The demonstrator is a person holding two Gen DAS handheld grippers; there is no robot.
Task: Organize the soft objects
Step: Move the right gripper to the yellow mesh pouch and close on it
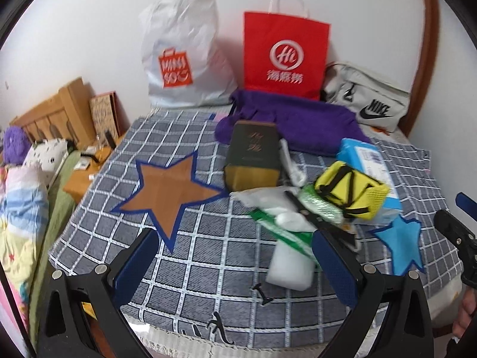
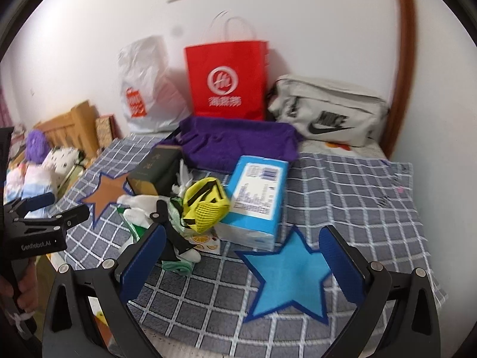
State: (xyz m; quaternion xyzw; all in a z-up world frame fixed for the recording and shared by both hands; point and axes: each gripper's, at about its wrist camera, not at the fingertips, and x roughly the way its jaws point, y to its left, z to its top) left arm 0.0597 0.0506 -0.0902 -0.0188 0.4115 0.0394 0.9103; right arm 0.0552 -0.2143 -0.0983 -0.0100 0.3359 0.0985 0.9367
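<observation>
Both hand-held grippers, left (image 1: 235, 265) & right (image 2: 243, 259), spread, empty; nothing sorted yet: yellow mesh pouch (image 2: 205, 205) w/ clutter beside blue felt star (image 2: 290, 274).

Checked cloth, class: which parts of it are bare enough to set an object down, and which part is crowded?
Bare: the brown star and the cloth in front of it, between the open left gripper fingers; the blue star; the checked cloth right of the blue packet. Crowded: the middle, where yellow mesh item, dark box and white pieces pile together.
</observation>
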